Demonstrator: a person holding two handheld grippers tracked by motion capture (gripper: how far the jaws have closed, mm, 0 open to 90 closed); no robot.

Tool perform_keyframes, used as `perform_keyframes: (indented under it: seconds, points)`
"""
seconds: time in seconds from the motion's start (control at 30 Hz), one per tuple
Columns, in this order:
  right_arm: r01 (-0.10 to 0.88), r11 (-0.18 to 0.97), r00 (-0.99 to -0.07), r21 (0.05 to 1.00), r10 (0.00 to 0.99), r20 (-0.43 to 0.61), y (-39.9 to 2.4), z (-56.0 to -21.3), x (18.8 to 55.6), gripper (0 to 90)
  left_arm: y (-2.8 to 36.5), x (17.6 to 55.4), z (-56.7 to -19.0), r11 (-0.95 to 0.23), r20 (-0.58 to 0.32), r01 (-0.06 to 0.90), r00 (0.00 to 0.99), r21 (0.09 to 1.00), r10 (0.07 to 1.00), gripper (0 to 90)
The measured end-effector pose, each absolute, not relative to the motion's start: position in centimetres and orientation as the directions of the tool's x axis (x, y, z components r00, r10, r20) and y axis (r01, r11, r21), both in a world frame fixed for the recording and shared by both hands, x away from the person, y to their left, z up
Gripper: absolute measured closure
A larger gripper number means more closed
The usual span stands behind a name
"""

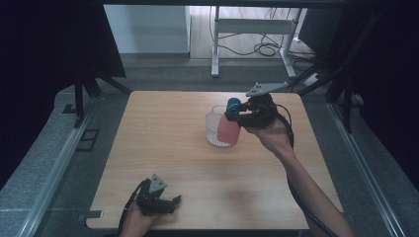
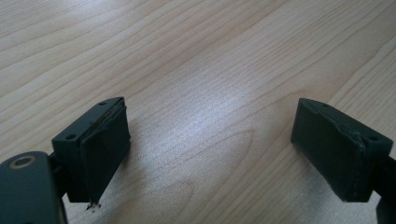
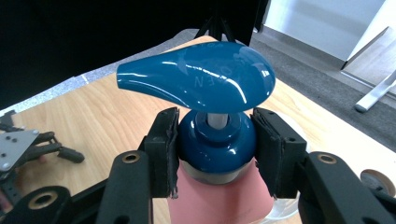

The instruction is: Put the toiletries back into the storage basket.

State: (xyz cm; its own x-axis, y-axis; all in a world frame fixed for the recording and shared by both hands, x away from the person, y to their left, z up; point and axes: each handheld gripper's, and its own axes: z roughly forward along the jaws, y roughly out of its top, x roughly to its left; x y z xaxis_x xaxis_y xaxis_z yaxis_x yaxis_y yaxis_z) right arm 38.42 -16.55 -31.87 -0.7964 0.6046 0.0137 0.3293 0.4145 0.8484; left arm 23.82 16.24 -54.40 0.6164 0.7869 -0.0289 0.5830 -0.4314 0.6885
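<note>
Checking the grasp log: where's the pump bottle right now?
In the high view, the pump bottle is right of the table's centre, held by its blue collar in the right gripper, against a clear glass.

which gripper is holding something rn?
The right gripper: its jaws clamp the blue collar of the pink pump bottle beside the clear glass. The left gripper is open over bare wooden table.

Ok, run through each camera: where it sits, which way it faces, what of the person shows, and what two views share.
High view: above the person's side, looking forward and down on the table; both forearms enter from below.
Left gripper view: rides the left gripper, looking along its open jaws at bare wood.
Right gripper view: rides the right gripper, its jaws clamping the blue cap of a pink pump bottle.
Shared: the high view and the right gripper view both show the bottle and the left gripper.
</note>
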Motion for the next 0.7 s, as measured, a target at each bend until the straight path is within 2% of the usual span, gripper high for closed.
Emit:
perform_keyframes:
  seconds: [0.7]
  points:
    - [0.341, 0.406, -0.748, 0.848, 0.664, -0.017, -15.6, -32.2, 42.4, 52.7, 16.2, 23.8, -54.4, -0.429, -0.031, 0.584, 0.615, 0.689, 0.788, 11.1]
